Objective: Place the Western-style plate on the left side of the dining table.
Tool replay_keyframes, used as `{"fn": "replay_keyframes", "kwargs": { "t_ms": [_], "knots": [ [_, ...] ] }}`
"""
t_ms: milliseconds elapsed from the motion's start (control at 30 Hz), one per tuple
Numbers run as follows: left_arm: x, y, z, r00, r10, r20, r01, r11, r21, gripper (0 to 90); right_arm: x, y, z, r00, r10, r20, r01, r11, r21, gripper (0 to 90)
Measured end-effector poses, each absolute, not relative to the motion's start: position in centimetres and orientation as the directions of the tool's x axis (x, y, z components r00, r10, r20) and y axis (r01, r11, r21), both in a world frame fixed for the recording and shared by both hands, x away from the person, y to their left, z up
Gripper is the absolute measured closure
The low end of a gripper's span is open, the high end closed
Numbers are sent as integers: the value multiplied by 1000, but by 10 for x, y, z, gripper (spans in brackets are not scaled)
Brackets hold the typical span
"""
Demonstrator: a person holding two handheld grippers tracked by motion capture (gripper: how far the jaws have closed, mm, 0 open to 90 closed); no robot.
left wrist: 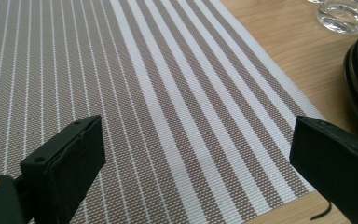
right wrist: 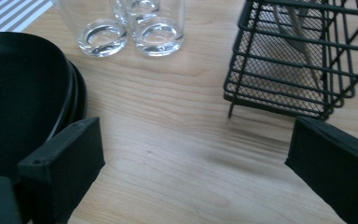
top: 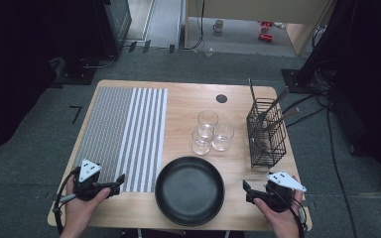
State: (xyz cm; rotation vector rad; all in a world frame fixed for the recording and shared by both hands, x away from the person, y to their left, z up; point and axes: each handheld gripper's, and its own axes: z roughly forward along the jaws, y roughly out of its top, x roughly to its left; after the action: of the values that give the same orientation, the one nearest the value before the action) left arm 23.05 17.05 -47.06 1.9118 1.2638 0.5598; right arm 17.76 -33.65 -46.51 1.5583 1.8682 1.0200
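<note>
Nothing looks set yet: both the left gripper and right gripper hover spread and empty beside the stacked round black plates, the striped woven placemat bare.

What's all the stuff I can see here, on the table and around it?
Table: one, light wood, centre of the high view.
Placemat: one, grey and white striped, left part of the table.
Plates: black, stacked, near edge in the middle; count unclear.
Glasses: three, clear, grouped behind the plates.
Basket: one, black wire, right side, holding cutlery.
Mug: one, pale, on the floor far behind.
Left gripper: black, open, over the placemat's near edge.
Right gripper: black, open, between the plates and the basket.
Hands: two, holding the grippers at the near edge.
</note>
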Motion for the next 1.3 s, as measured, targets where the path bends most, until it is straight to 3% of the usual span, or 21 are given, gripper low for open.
{"fn": "replay_keyframes", "kwargs": {
  "t_ms": [900,1300],
  "knots": [
    [230,128,-472,507,860,-58,550,-271,790,35,182,-294,-463,-299,952,68,575,123,809,156],
    [228,108,-473,536,837,-104,545,-249,801,35,184,-271,-467,-320,946,59,577,145,804,266]
  ]
}}
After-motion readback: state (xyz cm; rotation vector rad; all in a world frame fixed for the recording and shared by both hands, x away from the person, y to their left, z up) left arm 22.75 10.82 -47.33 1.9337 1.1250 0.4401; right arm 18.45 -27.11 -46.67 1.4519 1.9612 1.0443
